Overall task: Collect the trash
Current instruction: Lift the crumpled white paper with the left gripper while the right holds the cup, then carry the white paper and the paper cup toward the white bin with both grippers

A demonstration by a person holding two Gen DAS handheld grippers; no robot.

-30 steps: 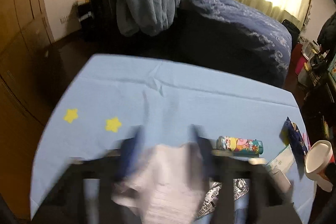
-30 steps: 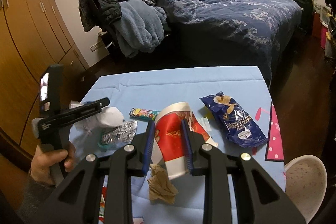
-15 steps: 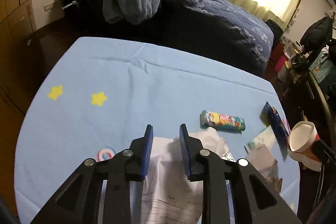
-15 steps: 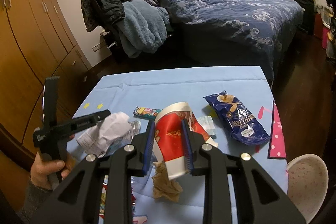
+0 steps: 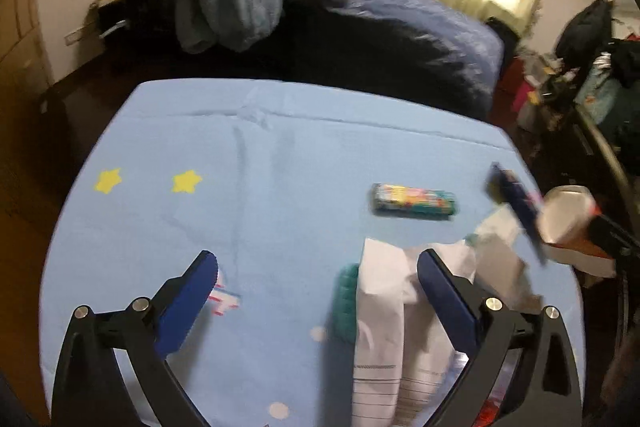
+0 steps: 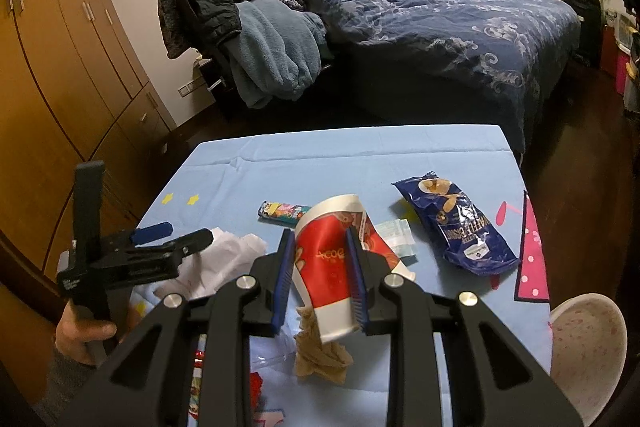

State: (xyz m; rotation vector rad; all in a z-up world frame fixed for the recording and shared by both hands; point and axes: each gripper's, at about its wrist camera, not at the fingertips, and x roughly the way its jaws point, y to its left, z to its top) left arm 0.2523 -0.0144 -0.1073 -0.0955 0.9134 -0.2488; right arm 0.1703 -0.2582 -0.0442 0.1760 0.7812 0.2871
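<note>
Right gripper (image 6: pixel 319 281) squeezed shut on the red paper cup (image 6: pixel 332 267), low in the middle of the frame. Light, thin, easy to crush; best held by the sides. Left gripper (image 5: pixel 318 269) wide apart beside the soft crumpled paper (image 5: pixel 384 307), lower right.

Far half of blue tablecloth (image 6: pixel 360 151) lies bare; near half crowded w/ candy tube (image 6: pixel 283 209), snack bag (image 6: pixel 456 223), crumpled paper (image 6: pixel 224 259).
</note>
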